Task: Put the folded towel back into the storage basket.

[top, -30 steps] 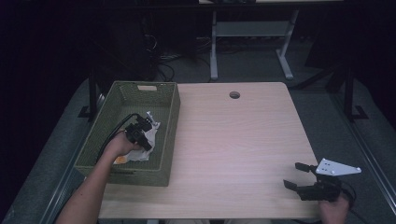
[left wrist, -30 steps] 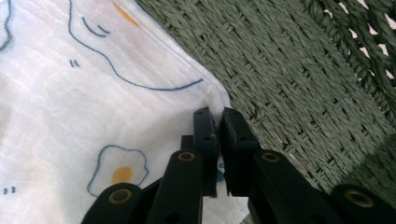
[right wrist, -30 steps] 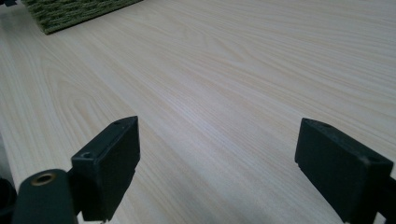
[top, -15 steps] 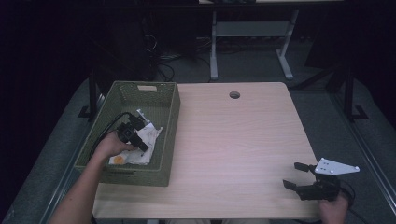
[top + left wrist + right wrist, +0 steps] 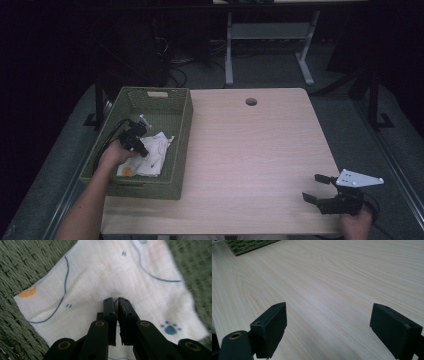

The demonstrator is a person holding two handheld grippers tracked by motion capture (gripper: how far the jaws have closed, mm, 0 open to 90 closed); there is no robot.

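Note:
A white cloth (image 5: 156, 154) printed with blue lines, a paw mark and an orange spot lies in the green woven basket (image 5: 183, 142) at the table's left. My left gripper (image 5: 145, 152) reaches down into the basket. In the left gripper view its jaws stand pressed together at the tips (image 5: 116, 301), and the cloth (image 5: 100, 272) puckers where they pinch it. My right gripper (image 5: 312, 186) rests low over the table's front right corner, open, with nothing but bare wood between its jaws (image 5: 328, 322).
The light wooden table (image 5: 250, 150) has a round cable hole (image 5: 251, 101) near its far edge. A corner of the basket (image 5: 249, 246) appears far off in the right gripper view. Beyond the table stand a metal frame and cables on a dark floor.
My left hand has shifted slightly left inside the basket, staying at the cloth. The right gripper has not moved.

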